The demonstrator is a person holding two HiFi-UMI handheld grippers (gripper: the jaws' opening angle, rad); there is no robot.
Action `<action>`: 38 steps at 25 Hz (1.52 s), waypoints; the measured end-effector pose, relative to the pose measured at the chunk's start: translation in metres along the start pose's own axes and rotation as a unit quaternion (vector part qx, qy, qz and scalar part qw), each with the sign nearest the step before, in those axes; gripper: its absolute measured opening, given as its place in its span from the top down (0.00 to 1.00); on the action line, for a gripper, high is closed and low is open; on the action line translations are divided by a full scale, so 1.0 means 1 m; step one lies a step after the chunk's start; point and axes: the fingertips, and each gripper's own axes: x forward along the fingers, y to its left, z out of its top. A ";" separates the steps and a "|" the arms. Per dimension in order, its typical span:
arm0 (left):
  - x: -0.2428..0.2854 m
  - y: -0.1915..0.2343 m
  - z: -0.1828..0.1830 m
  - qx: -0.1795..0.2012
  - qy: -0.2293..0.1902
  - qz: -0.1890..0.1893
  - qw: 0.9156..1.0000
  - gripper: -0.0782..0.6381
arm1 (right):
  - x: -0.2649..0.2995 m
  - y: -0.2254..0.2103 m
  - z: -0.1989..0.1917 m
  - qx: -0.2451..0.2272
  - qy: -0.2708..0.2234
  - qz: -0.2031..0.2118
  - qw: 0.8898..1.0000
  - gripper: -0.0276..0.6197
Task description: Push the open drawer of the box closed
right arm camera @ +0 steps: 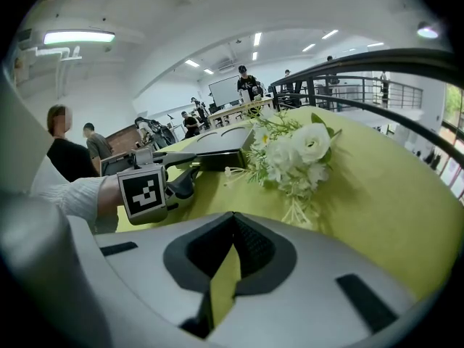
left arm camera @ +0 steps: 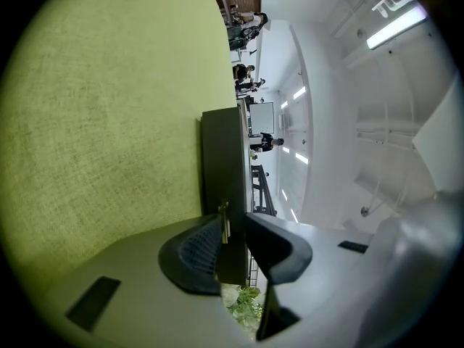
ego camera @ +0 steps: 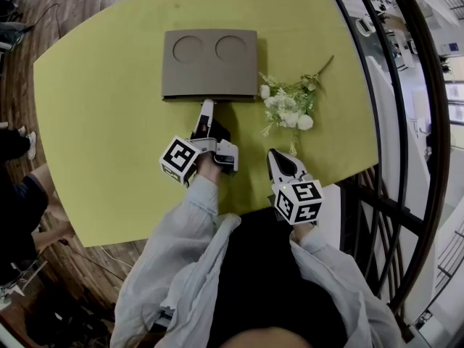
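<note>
One box (ego camera: 209, 64), one flower bunch (ego camera: 290, 107)

Probably an open-plan office: desks (right arm camera: 243, 109), wall screen (right arm camera: 223, 90), mezzanine railing (right arm camera: 348, 62).

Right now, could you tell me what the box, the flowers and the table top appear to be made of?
Box: matte grey-brown board, perhaps cardboard or painted wood; flat, glare-free faces.
Flowers: white blooms on green stems, possibly artificial fabric or plastic; cannot tell.
Table top: yellow-green with a fine woven-looking grain up close, so cloth or textured laminate.
</note>
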 end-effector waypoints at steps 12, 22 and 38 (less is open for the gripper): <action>0.009 0.000 0.003 -0.001 -0.003 0.009 1.000 0.75 | -0.002 -0.002 -0.001 0.001 0.004 -0.001 1.000 0.95; 0.013 0.003 0.004 -0.010 -0.006 0.010 1.000 0.75 | -0.002 -0.005 -0.002 0.000 0.001 0.002 1.000 0.95; 0.014 -0.021 0.003 -0.036 -0.018 -0.053 0.998 0.49 | -0.010 -0.008 -0.006 0.001 -0.002 -0.005 1.000 0.95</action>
